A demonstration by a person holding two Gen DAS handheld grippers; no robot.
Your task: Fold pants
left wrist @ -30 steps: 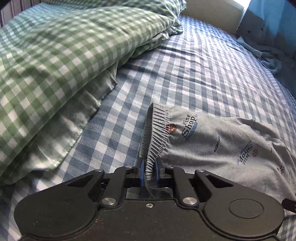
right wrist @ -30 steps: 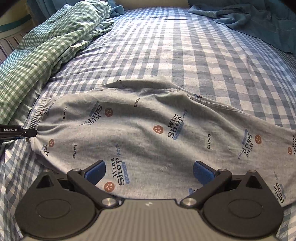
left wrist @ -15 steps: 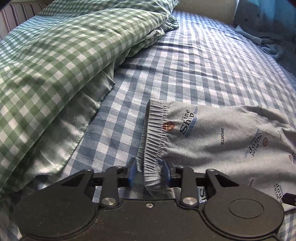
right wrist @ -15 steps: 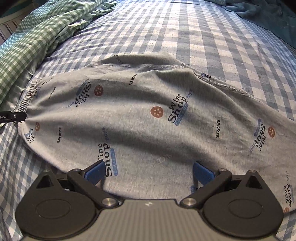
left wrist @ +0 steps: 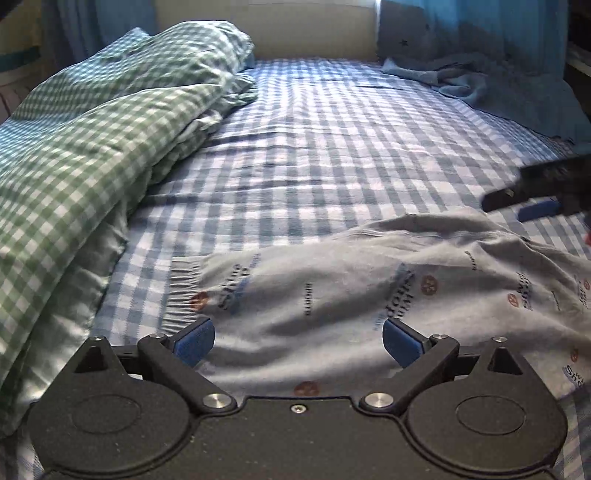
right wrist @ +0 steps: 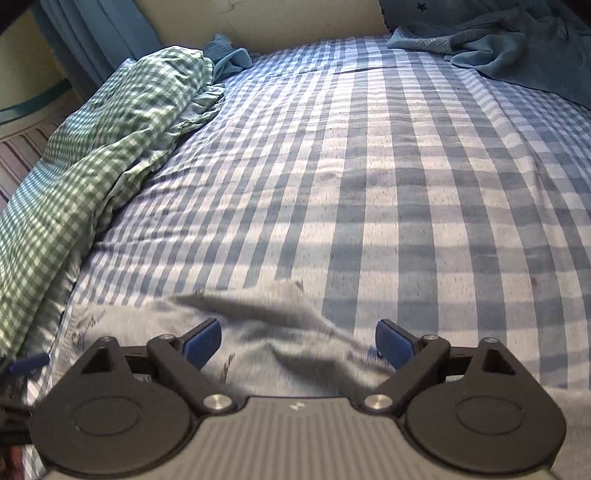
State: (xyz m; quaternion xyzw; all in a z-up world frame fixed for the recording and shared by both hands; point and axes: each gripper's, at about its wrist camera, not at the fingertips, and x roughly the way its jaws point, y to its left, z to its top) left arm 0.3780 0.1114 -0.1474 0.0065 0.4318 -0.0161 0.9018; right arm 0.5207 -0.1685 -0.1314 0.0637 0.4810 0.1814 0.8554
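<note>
The grey printed pants (left wrist: 369, 288) lie spread on the blue checked bed sheet (left wrist: 332, 147), elastic waistband (left wrist: 181, 291) at the left. My left gripper (left wrist: 297, 341) is open and empty, just above the waistband end of the pants. My right gripper (right wrist: 297, 341) is open and empty above the far edge of the pants (right wrist: 266, 321). The right gripper also shows in the left wrist view (left wrist: 532, 201) at the right edge, above the pants. A blue fingertip (right wrist: 29, 363) of the left gripper shows at the left edge of the right wrist view.
A green checked duvet (left wrist: 74, 155) is heaped along the left side of the bed. A blue blanket (left wrist: 480, 85) lies crumpled at the far right. The headboard (left wrist: 266, 33) stands at the back. The duvet (right wrist: 92, 166) and blanket (right wrist: 498, 48) also show in the right wrist view.
My left gripper has let go of the waistband, opened wide and drawn back and up. My right gripper stayed open and moved up and away over the far edge of the pants.
</note>
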